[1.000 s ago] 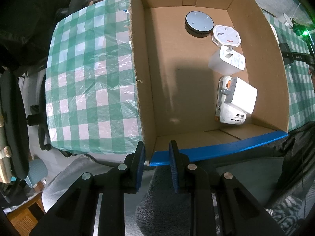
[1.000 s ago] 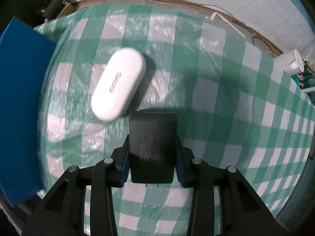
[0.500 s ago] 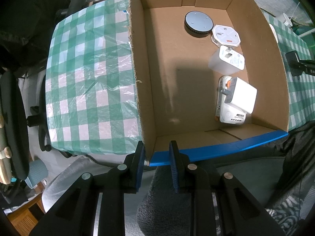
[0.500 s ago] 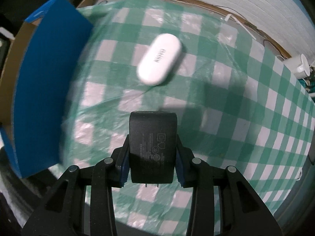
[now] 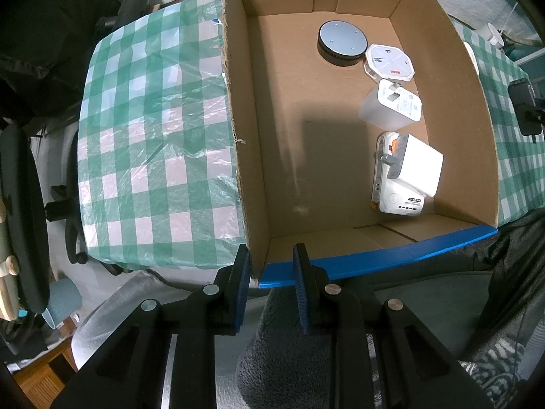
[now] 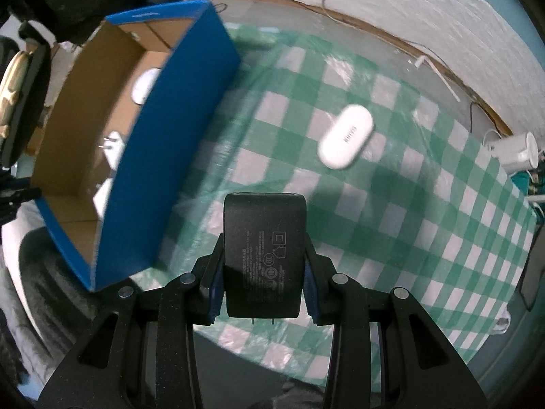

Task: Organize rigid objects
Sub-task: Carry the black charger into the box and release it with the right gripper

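My right gripper (image 6: 264, 266) is shut on a black power adapter (image 6: 264, 252) and holds it above the checked tablecloth, to the right of the blue-sided cardboard box (image 6: 163, 156). A white oval case (image 6: 345, 142) lies on the cloth further off. My left gripper (image 5: 270, 272) is shut on the near corner of the box's rim (image 5: 374, 255). Inside the box lie a black round puck (image 5: 342, 42), a white hexagonal device (image 5: 390, 64), a white adapter (image 5: 391, 107) and a white charger on a power bank (image 5: 408, 170). The black adapter also shows at the right edge of the left wrist view (image 5: 523, 102).
The green and white checked tablecloth (image 5: 150, 136) covers the table left of the box and spreads right of it (image 6: 425, 231). A white cup-like object (image 6: 517, 150) and cables sit at the table's far right edge. A dark chair (image 5: 20, 204) stands at the left.
My right gripper has swung left with the black adapter: the box has come further into its view and the white oval case has slid to the right. The left gripper and box have stayed still.
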Demonstrator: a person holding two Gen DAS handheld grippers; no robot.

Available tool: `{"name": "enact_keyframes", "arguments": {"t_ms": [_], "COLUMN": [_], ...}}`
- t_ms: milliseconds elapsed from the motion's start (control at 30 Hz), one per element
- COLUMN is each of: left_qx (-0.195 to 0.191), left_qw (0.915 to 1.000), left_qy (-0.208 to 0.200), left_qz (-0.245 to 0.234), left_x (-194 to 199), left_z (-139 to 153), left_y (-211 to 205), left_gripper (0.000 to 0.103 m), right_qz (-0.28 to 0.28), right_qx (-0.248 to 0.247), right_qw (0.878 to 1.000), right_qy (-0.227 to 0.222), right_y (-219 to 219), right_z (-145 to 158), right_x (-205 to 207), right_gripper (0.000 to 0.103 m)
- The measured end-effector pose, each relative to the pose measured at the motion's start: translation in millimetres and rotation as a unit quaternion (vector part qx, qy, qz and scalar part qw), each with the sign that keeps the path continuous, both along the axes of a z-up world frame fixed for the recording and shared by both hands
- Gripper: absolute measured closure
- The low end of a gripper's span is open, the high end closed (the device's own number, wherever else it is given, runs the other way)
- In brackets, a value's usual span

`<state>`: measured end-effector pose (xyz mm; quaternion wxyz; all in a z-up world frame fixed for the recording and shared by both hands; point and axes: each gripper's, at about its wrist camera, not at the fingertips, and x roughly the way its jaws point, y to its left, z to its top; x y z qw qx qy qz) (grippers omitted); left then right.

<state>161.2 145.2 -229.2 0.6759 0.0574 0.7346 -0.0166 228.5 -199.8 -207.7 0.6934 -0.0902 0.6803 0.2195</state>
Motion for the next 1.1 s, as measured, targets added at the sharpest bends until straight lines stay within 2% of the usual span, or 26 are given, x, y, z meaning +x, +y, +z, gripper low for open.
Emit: {"name": "enact_keyframes", "arguments": {"t_ms": [267, 633, 833, 1100], "left_qx": [0.000, 0.000, 0.000, 0.000], "left_qw": [1.0000, 1.0000, 1.0000, 1.0000], "left_qy": [-0.002, -0.002, -0.003, -0.003], "left_qz": [0.000, -0.004, -0.003, -0.003], "left_x": [1, 3, 3, 2], "left_z": [0, 0, 1, 1], "left_y": [-1, -3, -2, -2], "left_gripper": [0.080, 0.080, 0.080, 0.080], "right_qz": [0.029, 0.068, 0.080, 0.091], "right_qx": [0.026, 0.048, 0.049, 0.028], "right_qw": [0.999, 0.996, 0.996, 0.995], "right_qy": [-0.008, -0.015, -0.012, -0.012], "right_y": [43, 107, 138, 160], "right_z": [27, 46, 38, 10], "right_x": [-7, -14, -17, -27], "right_gripper": [0.066, 0.066, 0.066, 0.066]}}
